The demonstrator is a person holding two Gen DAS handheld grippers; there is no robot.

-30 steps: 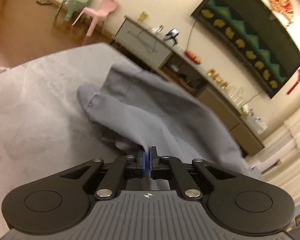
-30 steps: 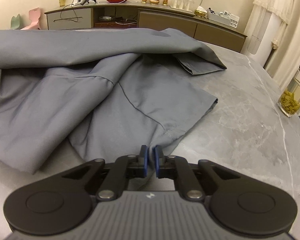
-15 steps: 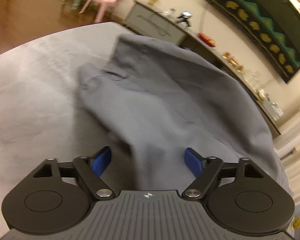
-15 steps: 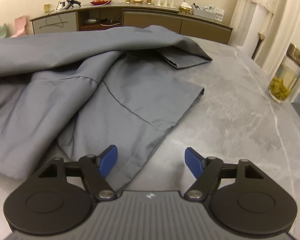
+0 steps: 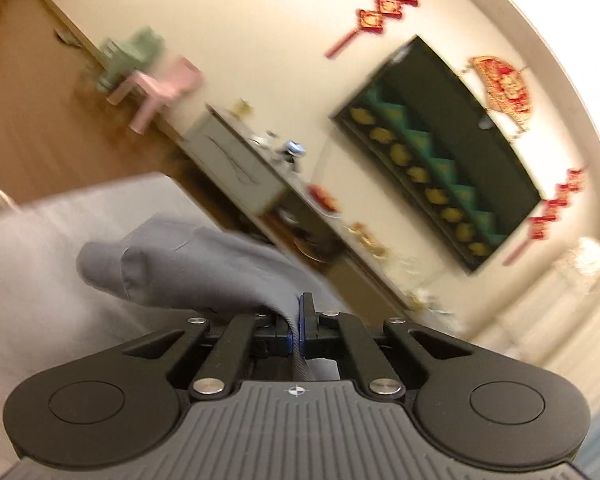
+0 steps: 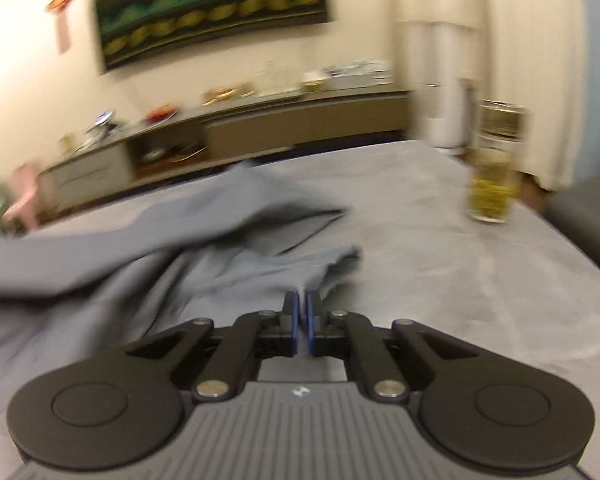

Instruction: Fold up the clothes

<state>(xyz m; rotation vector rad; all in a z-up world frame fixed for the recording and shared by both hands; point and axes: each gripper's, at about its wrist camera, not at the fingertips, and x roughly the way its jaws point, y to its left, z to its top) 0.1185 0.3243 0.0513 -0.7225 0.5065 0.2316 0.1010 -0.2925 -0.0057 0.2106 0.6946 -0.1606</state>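
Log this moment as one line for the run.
left gripper: shut on grey garment | right gripper: shut on garment edge | table | blurred

Left gripper (image 5: 297,322) pinching grey garment (image 5: 188,268) above grey table (image 5: 40,280)

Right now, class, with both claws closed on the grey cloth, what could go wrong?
1. The jar stands on the table near the cloth; a wide swing might knock it.
2. The right claw seems to pinch only the edge, so it could slip.
3. The left claw holds bunched fabric, risking a crooked fold.
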